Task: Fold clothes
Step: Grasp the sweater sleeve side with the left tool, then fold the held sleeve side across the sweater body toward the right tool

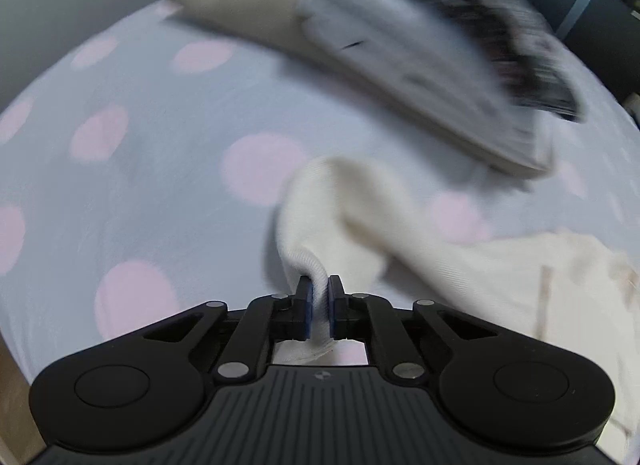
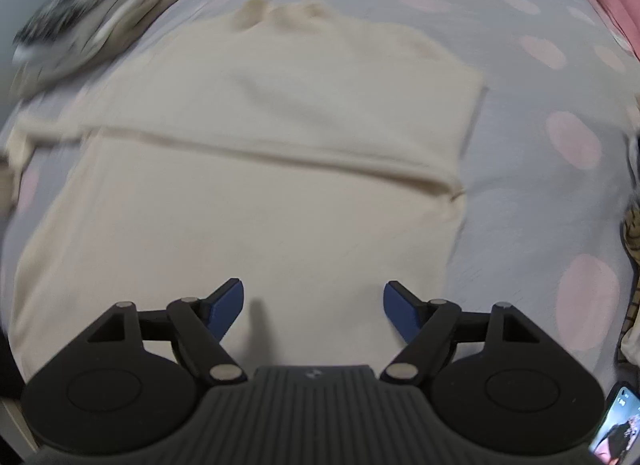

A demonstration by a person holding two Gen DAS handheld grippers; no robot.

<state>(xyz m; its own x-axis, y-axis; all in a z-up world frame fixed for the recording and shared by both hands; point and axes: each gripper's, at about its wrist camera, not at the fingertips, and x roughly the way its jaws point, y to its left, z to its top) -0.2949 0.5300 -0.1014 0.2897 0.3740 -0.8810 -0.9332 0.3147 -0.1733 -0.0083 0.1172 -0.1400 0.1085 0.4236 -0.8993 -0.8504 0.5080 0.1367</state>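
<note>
Left wrist view: left gripper [image 1: 319, 293] clenched on a cream garment [image 1: 340, 209] edge; the cloth runs away to the right over the dotted sheet [image 1: 140, 169]
Right wrist view: right gripper [image 2: 313, 297] released, empty, above the garment's near part; its fold line lies crosswise ahead

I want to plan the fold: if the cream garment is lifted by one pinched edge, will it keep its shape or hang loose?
The cream garment will probably hang loose: where the left gripper pinches it, the cloth already bunches and droops. It seems light, as a small pinch raises a fold. On the dotted sheet it would likely drag and wrinkle, not slide stiffly.
</note>
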